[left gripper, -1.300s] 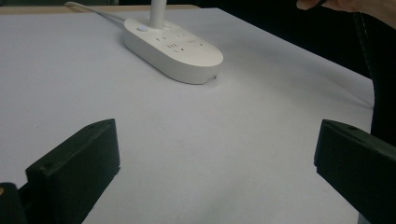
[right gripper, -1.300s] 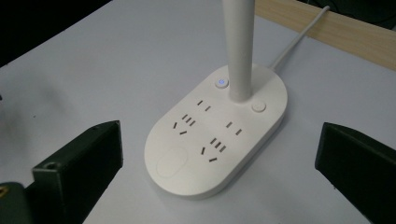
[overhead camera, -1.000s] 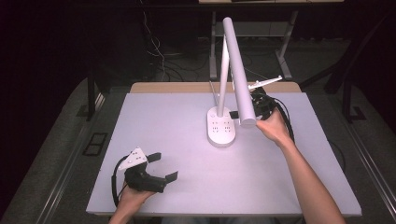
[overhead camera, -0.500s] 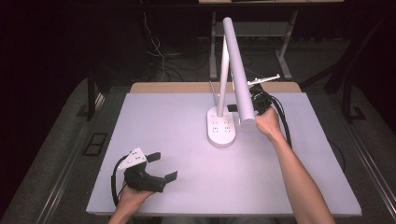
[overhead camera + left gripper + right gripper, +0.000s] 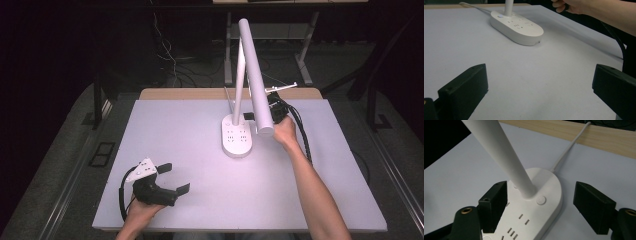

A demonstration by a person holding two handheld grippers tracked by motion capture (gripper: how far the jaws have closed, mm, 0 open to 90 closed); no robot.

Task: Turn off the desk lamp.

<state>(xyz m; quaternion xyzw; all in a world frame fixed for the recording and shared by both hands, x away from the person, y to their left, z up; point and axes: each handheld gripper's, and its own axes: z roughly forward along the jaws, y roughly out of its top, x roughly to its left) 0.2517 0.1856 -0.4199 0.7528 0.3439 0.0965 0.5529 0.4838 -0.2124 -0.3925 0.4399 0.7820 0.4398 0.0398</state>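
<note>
A white desk lamp stands on the table's back middle, with an oval base (image 5: 236,139) that has sockets on top, a slim post (image 5: 240,75) and a long head (image 5: 256,80) tilting forward. My right gripper (image 5: 250,116) sits just right of the post, partly hidden behind the lamp head. In the right gripper view it (image 5: 540,195) is open above the base (image 5: 549,205), its jaws on either side of the post (image 5: 506,162), without touching it. A round button (image 5: 541,200) lies beside the post's foot. My left gripper (image 5: 172,178) rests open and empty near the front left.
A white cord (image 5: 567,149) runs from the base over the wooden strip (image 5: 190,93) at the table's back edge. In the left gripper view, the base (image 5: 517,26) lies well ahead of the open left gripper (image 5: 539,82), and the person's right hand (image 5: 574,6) is at top right.
My right gripper has moved back and left, closer to the lamp post. The left gripper and the lamp have not moved.
</note>
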